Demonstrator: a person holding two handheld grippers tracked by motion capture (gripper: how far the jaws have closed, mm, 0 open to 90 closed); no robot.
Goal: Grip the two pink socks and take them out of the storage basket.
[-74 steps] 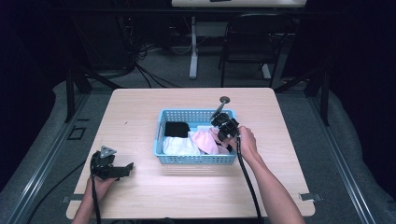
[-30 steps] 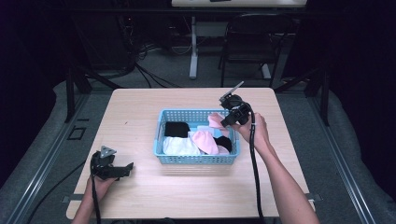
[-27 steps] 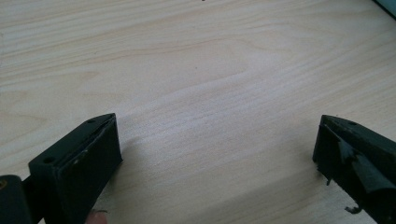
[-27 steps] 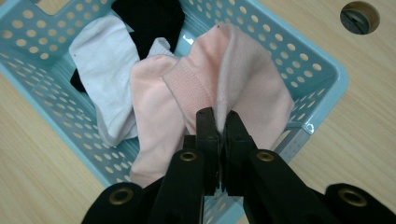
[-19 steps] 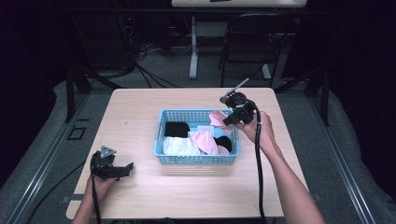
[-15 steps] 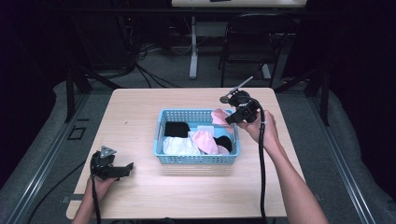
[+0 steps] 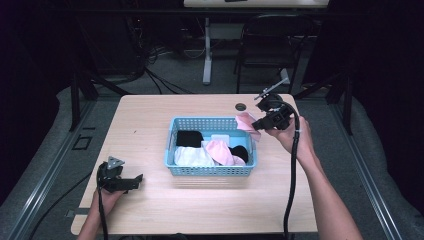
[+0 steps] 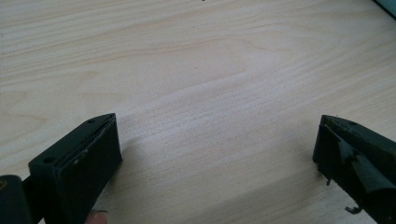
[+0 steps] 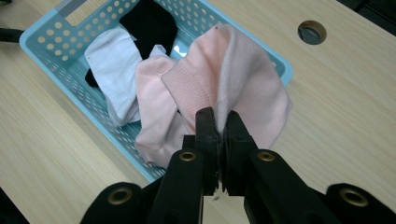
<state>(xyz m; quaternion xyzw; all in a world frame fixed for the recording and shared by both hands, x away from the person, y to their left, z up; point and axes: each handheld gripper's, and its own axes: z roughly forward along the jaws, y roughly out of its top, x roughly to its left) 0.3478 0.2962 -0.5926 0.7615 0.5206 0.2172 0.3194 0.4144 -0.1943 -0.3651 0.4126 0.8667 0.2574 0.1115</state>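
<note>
Pink sock [image 9: 243, 88] pinched at its folded edge by the right tongs [image 9: 217, 122], jaws clenched on the fabric, held above the far right corner of the blue basket [image 7: 210, 170]. Basket contents: a second pink piece [image 9: 154, 107], white cloth [image 9: 114, 60] and black cloth [image 9: 147, 23], partly overlapping, so their full shapes cannot be made out. Left tongs [image 7: 136, 181] resting at the near left of the counter [image 7: 150, 125], jaws released and wide apart over bare wood. No legible writing or labels on any item.
</note>
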